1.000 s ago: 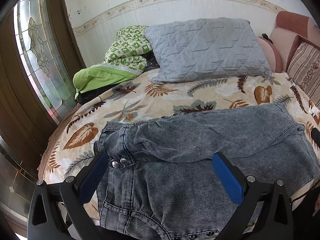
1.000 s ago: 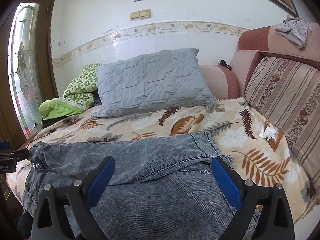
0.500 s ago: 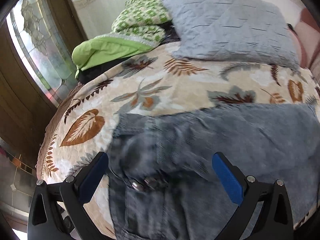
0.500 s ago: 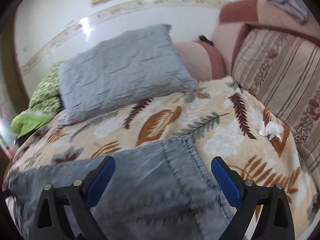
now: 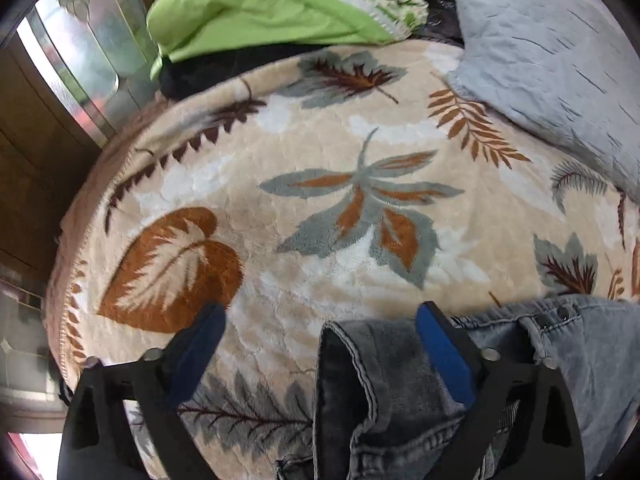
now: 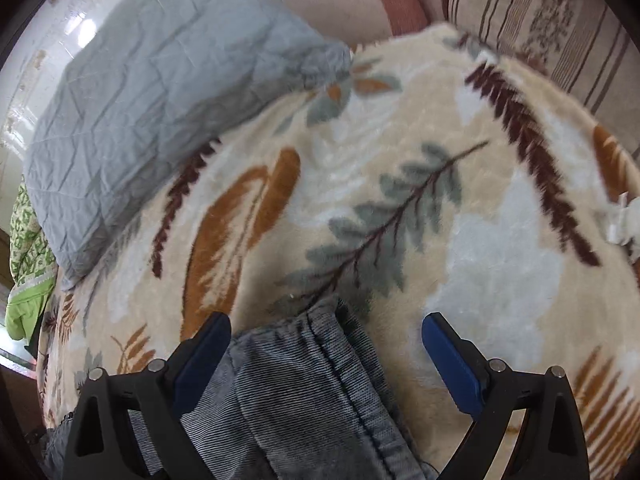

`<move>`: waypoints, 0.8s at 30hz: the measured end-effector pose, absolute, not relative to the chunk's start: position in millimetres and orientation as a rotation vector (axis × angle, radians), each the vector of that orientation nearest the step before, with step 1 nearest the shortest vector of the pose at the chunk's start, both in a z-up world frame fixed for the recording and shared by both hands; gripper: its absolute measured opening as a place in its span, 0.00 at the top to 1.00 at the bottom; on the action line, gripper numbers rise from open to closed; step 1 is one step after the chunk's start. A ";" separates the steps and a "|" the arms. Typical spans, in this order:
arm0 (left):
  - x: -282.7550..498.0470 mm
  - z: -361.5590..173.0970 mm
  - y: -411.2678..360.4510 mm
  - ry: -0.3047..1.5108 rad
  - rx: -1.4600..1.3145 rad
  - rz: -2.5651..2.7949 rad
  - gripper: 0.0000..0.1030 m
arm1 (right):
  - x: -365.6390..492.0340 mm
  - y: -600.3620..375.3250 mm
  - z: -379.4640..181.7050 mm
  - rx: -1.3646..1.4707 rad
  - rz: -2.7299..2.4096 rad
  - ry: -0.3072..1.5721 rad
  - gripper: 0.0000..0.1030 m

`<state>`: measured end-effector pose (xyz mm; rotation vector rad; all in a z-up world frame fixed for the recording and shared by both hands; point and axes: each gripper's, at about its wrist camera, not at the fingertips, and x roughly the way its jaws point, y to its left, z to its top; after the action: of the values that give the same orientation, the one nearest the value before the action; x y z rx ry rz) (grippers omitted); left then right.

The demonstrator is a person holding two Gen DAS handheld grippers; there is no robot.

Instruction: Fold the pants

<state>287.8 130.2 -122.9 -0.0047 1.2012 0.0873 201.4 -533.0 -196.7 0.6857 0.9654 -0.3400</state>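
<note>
Grey denim pants on leaf-print blanket, both tongs spread

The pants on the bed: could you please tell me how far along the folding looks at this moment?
Early stage. Done: the grey pants lie on the leaf-print blanket. In hand: the left tool straddles the waistband corner and the right tool a hem end, both open, neither gripping yet. Left: closing on those ends and making the fold; whether any fold exists already cannot be seen.
</note>
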 end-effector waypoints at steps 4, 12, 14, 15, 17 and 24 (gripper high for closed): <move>302.0 -137.9 132.6 1.284 -0.058 0.068 0.33 | 214.5 -514.3 -197.5 0.525 -0.348 1.019 0.20; 307.2 -148.0 122.8 1.353 -0.092 0.028 0.76 | 206.1 -486.5 -184.2 0.378 -0.315 0.978 0.71; 304.6 -142.9 122.4 1.343 -0.105 0.021 0.84 | 198.4 -485.0 -179.6 0.394 -0.311 0.956 0.76; 302.2 -139.1 122.2 1.336 -0.114 0.014 0.86 | 195.1 -485.1 -176.9 0.399 -0.311 0.945 0.78; 296.7 -129.1 120.6 1.311 -0.119 0.004 0.88 | 189.3 -483.5 -169.8 0.402 -0.313 0.908 0.79; 267.6 -63.7 112.9 1.131 -0.108 -0.065 0.90 | 158.6 -479.6 -135.6 0.433 -0.317 0.750 0.82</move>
<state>267.6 112.9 -63.7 -0.1079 1.1312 -0.0648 158.6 -479.6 -135.6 0.4332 0.7503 -0.3166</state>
